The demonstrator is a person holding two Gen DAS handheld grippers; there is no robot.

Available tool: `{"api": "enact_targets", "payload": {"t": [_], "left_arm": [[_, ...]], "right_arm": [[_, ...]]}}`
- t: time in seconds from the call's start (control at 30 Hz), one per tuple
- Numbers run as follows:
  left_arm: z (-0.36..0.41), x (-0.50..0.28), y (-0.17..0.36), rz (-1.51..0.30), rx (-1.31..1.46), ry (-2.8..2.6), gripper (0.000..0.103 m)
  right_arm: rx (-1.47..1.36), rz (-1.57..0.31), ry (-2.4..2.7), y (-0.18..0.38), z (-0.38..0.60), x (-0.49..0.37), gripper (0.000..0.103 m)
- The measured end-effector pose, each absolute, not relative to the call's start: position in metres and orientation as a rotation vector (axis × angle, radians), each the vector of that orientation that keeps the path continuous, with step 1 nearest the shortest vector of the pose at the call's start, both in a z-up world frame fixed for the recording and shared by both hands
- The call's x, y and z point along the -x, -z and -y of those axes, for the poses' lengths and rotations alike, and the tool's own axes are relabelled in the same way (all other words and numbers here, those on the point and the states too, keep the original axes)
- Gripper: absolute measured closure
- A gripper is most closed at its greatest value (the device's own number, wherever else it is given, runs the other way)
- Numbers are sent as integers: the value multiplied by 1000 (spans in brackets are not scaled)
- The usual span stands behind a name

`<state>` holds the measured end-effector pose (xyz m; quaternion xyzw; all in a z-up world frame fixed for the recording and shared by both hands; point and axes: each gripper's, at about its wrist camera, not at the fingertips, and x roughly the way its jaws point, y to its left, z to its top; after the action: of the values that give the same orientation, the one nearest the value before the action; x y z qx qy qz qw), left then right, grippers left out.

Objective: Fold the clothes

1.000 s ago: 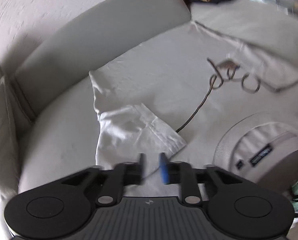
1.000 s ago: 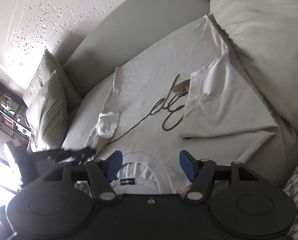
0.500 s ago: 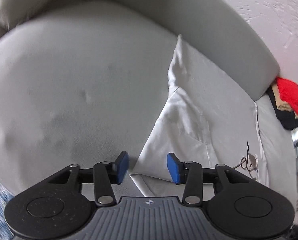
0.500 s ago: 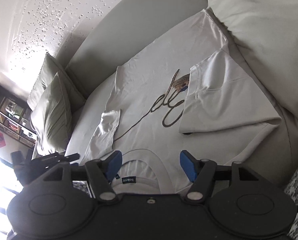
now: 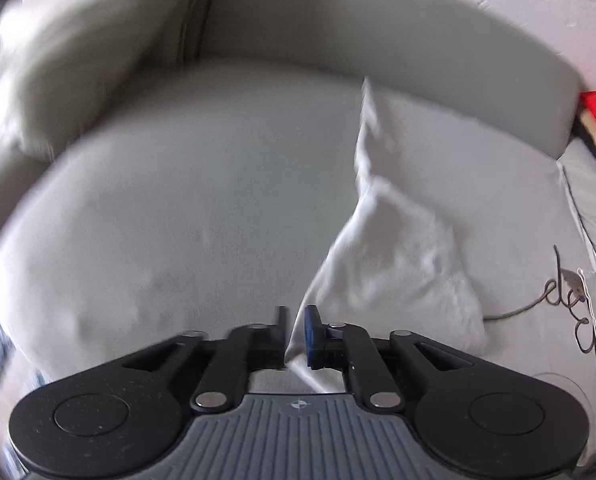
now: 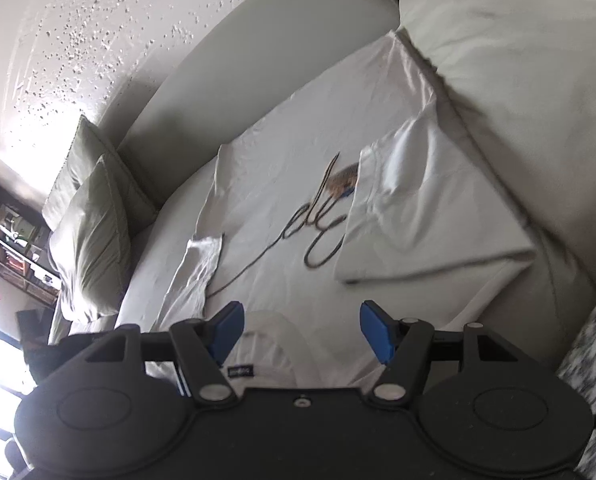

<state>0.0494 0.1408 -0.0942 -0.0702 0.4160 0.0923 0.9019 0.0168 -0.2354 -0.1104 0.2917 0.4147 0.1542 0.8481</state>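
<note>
A second ago the left tongs (image 5: 294, 330) hovered half open above the flat sleeve (image 5: 394, 276) of the white T-shirt (image 6: 298, 184); now they have swung round to that sleeve's outer edge and their jaws are closing, with a fold of the cloth drawn up between the fingers, though motion blur hides whether the pads press it yet. I judge this the start of the second side fold: the sleeve on the other side (image 6: 426, 216) already lies turned in over the chest, right of the right tongs' gap. The shirt lies spread on the grey sofa (image 5: 186, 216), ahead and to the right of the left tongs, straight ahead of the right ones. The right tongs (image 6: 303, 332) have kept their place, jaws standing wide over the collar (image 6: 282, 332) and holding nothing. As for writing, a looping dark script (image 6: 318, 220) crosses the chest; it looks like "ele" or "del", half covered by the folded sleeve. A small dark neck label (image 6: 241, 369) sits just below the left finger of the right tongs, its print too small to read.
</note>
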Motion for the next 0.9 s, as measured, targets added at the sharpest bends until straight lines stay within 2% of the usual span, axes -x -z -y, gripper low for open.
{"api": "enact_targets", "payload": {"t": [0.1,0.2,0.23,0.33,0.47,0.5,0.57,0.63,0.67,0.9], "left_arm": [[-122,-54,81,-739,72,-161,66],[-102,-82,87,-724,4,-125,60],[-96,-95,91,-734,-18,-114,58],[-84,-135,114,-829,-76,-110,45],[-80,-171,147,-930,-138,-119,42],[-80,-174,152,-922,-139,-124,38],[-80,-178,156,-909,-149,-134,29],[-81,-178,154,-898,-152,-138,30],[-81,-175,152,-888,-145,-132,34],[-74,-129,146,-936,-87,-96,34]], "right_arm": [[-572,-795,-240,102,247,-23,42],[-461,-748,-152,102,255,-41,88],[-414,-738,-120,105,256,-49,88],[-376,-770,-60,125,263,-84,88],[-303,-887,-68,150,251,-131,88],[-256,-878,-73,153,244,-137,86],[-182,-868,-72,156,233,-151,76],[-159,-867,-68,155,231,-161,72],[-170,-868,-63,152,232,-164,73],[-139,-906,-46,148,239,-130,73]]}}
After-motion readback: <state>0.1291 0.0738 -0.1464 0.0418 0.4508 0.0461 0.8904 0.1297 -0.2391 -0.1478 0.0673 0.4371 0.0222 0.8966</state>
